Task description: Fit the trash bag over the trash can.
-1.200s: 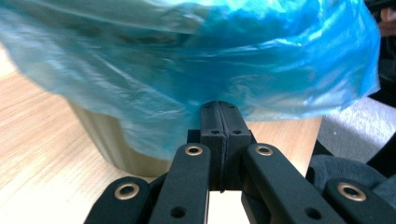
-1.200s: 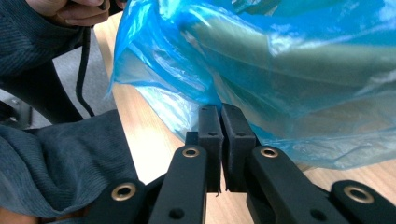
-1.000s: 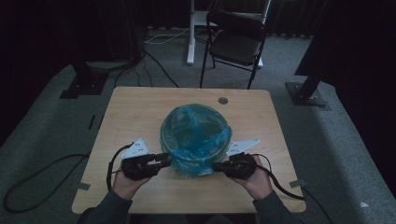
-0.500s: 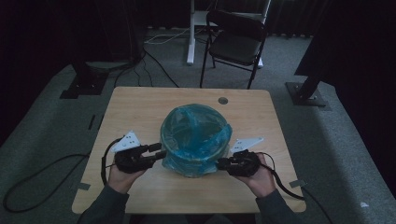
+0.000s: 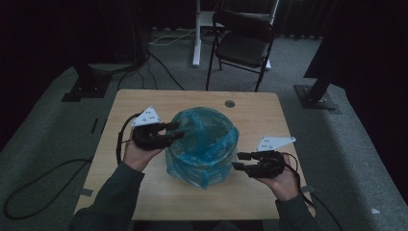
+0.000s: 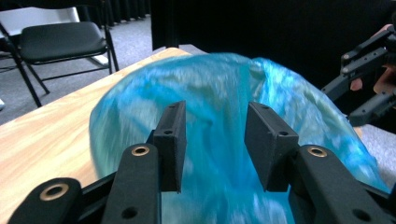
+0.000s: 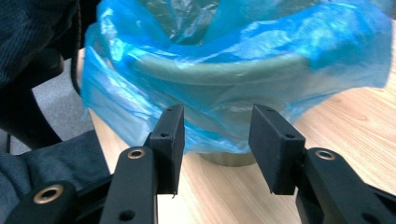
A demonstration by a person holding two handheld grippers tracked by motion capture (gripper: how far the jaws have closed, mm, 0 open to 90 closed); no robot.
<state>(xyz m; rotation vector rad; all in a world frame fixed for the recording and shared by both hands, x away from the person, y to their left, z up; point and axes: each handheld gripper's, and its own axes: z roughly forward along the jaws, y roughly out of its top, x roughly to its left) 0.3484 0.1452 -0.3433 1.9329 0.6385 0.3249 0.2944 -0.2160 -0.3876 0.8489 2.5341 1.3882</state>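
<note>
A grey-green bin (image 7: 219,74) lined with a blue plastic bag (image 5: 204,144) stands mid-table. The bag's edge is folded down over the rim and hangs as a loose skirt (image 7: 140,116). My left gripper (image 5: 175,130) is raised at the bag's upper left rim. Its jaws have been opening, and a fold of blue film (image 6: 219,93) runs through the gap without being pinched. My right gripper (image 5: 239,161) sits low, just right of the bag and apart from it. Its jaws have just been opening, with nothing between them in the right gripper view (image 7: 215,126).
The wooden table (image 5: 144,103) has a round cable hole (image 5: 229,103) behind the bin. A black folding chair (image 5: 243,43) stands beyond the far edge. Cables trail on the grey floor at left. The right gripper (image 6: 369,74) shows across the bag in the left gripper view.
The left gripper rose from the bag's lower left side to its upper rim. The right gripper let go of the bag and drew back to the right, jaws spreading.
</note>
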